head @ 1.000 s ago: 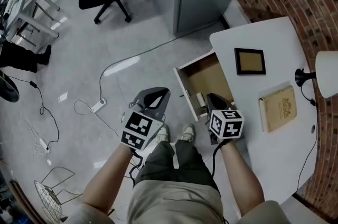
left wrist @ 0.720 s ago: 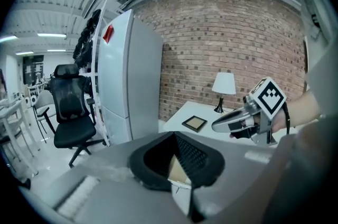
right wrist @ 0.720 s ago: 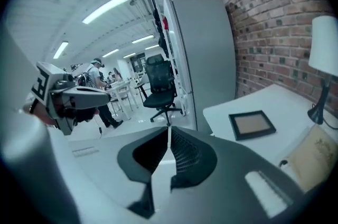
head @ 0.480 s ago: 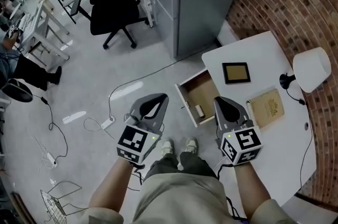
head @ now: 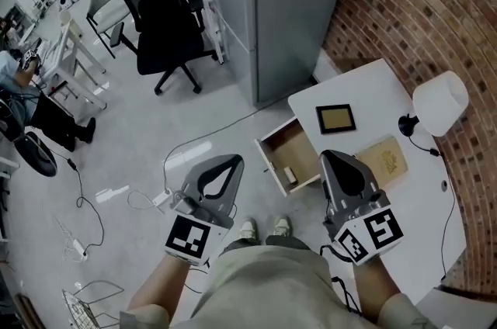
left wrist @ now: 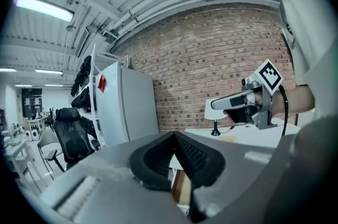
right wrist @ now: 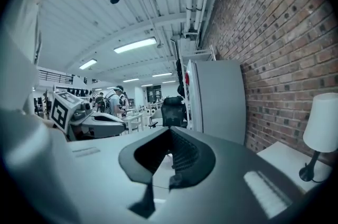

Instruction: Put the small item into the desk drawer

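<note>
The small item [head: 290,174] lies inside the open desk drawer [head: 299,143], on the drawer floor near the corner closest to me. Nothing touches it. The drawer stands pulled out from the white desk [head: 365,91].

My right gripper [head: 334,157] has its jaws together and holds nothing; in the head view its tip shows just beside the drawer, over the desk's near edge. My left gripper [head: 231,160] is likewise closed and empty, held over the floor, apart from the drawer.

On the desk are a picture frame [head: 335,119], a tan book [head: 382,159] and a white lamp [head: 439,104]. A brick wall [head: 411,1] runs behind the desk, a grey cabinet [head: 287,1] beside it and a black office chair [head: 165,29] further off.
</note>
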A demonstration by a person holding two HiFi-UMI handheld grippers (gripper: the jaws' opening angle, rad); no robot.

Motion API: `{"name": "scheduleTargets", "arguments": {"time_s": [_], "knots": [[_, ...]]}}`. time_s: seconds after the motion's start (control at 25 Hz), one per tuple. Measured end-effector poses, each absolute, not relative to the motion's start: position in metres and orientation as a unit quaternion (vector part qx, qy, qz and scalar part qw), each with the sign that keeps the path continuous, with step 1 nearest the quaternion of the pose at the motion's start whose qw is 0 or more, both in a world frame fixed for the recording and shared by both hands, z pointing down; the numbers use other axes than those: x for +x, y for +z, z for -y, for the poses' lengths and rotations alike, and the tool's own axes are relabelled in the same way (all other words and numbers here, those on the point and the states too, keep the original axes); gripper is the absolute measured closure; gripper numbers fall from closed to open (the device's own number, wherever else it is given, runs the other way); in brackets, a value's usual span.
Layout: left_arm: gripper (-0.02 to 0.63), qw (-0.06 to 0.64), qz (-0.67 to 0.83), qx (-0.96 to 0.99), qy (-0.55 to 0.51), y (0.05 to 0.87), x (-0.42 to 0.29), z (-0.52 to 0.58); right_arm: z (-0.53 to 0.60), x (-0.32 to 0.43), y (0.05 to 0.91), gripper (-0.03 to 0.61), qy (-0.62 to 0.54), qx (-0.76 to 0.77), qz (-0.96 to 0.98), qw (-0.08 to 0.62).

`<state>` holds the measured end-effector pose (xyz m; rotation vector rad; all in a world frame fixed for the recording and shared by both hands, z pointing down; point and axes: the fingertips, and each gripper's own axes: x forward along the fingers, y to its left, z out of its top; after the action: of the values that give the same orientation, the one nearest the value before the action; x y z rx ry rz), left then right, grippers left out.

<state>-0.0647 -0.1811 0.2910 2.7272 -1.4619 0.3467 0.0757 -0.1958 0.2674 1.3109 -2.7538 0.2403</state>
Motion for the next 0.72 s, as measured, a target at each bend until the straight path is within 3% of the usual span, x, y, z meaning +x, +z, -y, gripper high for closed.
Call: {"name": "scheduleTargets", "arguments": {"time_s": [0.32,0.72], "knots": [[0.611,0.009,0.484,0.868,0.108,0.276,-0.064,0.177,0.180,0.078,0.235,0.575,0.020,0.424,0.905,0.036],[0.611,0.007,0.491,0.864,0.110,0.267,-0.059,0.193,0.195,0.075,0.239,0.575,0.026,0.400,0.915,0.047]]}}
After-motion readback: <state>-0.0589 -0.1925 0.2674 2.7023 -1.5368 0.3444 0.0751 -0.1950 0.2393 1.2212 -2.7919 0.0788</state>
